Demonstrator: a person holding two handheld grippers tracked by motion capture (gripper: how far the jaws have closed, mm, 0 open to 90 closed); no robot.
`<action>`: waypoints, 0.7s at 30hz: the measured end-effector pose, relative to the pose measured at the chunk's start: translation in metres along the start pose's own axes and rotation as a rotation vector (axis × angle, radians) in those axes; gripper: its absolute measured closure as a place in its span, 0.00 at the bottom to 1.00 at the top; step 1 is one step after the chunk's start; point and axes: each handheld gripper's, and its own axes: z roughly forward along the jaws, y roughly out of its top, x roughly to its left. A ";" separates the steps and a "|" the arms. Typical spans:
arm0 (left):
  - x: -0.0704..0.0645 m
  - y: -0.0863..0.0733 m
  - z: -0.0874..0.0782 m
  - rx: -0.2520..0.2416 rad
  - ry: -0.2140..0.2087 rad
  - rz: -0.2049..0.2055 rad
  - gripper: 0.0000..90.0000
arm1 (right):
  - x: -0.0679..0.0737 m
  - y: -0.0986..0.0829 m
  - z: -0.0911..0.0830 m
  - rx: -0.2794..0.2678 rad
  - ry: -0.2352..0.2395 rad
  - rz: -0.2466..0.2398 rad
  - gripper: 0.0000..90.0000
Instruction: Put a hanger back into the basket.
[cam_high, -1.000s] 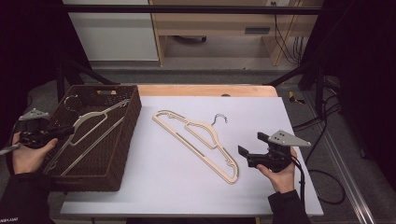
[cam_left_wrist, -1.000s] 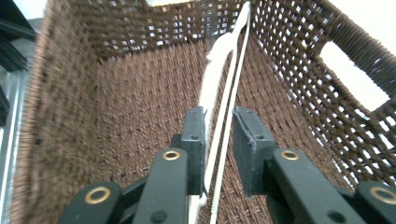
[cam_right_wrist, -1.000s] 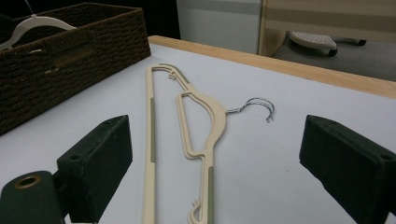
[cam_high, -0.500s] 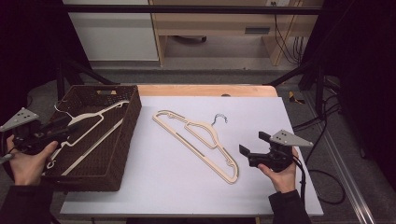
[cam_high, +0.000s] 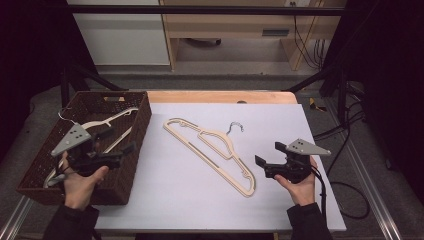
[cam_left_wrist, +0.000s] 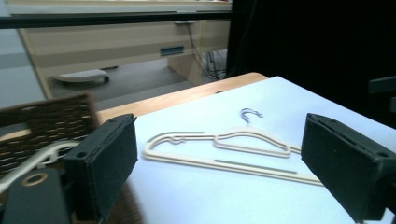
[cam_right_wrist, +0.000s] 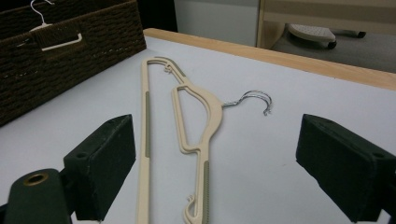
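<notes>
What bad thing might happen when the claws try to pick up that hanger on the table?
1. The hanger lies flat on the smooth white table, so the open right claw may just push it away rather than grip it.
2. Its metal hook sticks out and might snag if the hanger is dragged.
3. The left claw hovers over the basket rim and may bump it, or catch the hanger inside.

Basket (cam_high: 30, 185) at table's (cam_high: 165, 205) left, one hanger (cam_high: 115, 119) inside, another hanger (cam_high: 212, 152) mid-table
</notes>
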 end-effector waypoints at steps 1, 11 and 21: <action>-0.004 -0.002 0.005 0.003 -0.010 0.003 0.11 | 0.000 0.000 0.000 0.000 0.000 0.000 0.14; -0.040 -0.021 0.044 0.085 -0.093 0.043 0.09 | -0.001 -0.004 0.022 0.068 0.000 0.003 0.20; -0.049 -0.043 0.055 0.138 -0.133 0.032 0.09 | 0.000 -0.016 0.069 0.227 0.003 -0.010 0.29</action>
